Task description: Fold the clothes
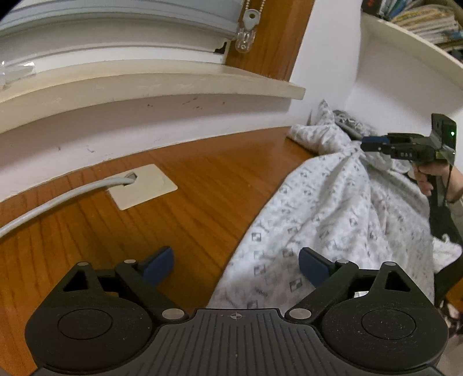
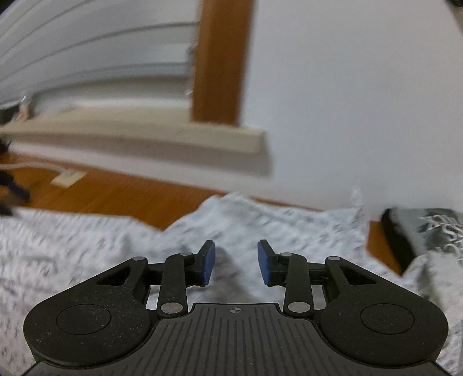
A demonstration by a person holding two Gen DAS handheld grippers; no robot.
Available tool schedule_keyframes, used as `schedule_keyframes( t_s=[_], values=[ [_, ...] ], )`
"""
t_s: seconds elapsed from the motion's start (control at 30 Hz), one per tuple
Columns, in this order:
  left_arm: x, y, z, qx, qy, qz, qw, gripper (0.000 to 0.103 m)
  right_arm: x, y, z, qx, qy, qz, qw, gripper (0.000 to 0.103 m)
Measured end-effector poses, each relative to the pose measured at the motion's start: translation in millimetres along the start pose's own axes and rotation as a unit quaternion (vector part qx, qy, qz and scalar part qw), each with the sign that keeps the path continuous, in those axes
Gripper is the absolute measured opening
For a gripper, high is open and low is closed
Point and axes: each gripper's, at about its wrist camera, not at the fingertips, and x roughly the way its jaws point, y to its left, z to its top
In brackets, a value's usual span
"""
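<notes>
While spread in loose folds over wooden desk (image 1: pixel 179 202), white patterned garment (image 1: pixel 332 208) with near edge under left gripper (image 1: pixel 237 264), blue pads wide apart, nothing between. Beyond garment's raised peak, right gripper (image 1: pixel 373 144) in a hand (image 1: pixel 431 179); in its own view (image 2: pixel 235 261) jaws partly apart over cloth, pads not pressing. Left of garment, cream cable plate (image 1: pixel 144 186) with grey cable (image 1: pixel 58 199). Behind garment, dark folded cloth (image 2: pixel 428 234) against white wall (image 1: pixel 327 57).

Wood desk (image 1: pixel 185 185) w/ cable plate (image 1: pixel 144 186), grey cable (image 1: pixel 58 199); sill (image 1: pixel 144 86); books (image 1: pixel 425 17) top right.
</notes>
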Motion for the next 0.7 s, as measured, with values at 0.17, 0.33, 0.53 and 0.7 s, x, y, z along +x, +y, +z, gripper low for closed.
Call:
schedule_keyframes(
  t_s=[0.17, 0.33, 0.53, 0.7],
  values=[
    [-9, -1, -7, 0.015, -0.011, 0.032, 0.9993, 0.065, -6, 9, -3, -0.034, 0.006, 0.017, 0.999, 0.043],
    [-6, -4, -7, 0.027, -0.012, 0.027, 0.9992, 0.061, 10, 9, 0, -0.059, 0.026, -0.009, 0.998, 0.036],
    [-3, -13, -10, 0.048, -0.013, 0.024, 0.9985, 0.037, -8, 2, 28, -0.069, -0.043, -0.079, 0.994, 0.006],
    [-3, -14, -13, 0.047, -0.031, 0.032, 0.9979, 0.001, -23, 3, 45, -0.081, -0.081, -0.112, 0.987, 0.006]
  ],
)
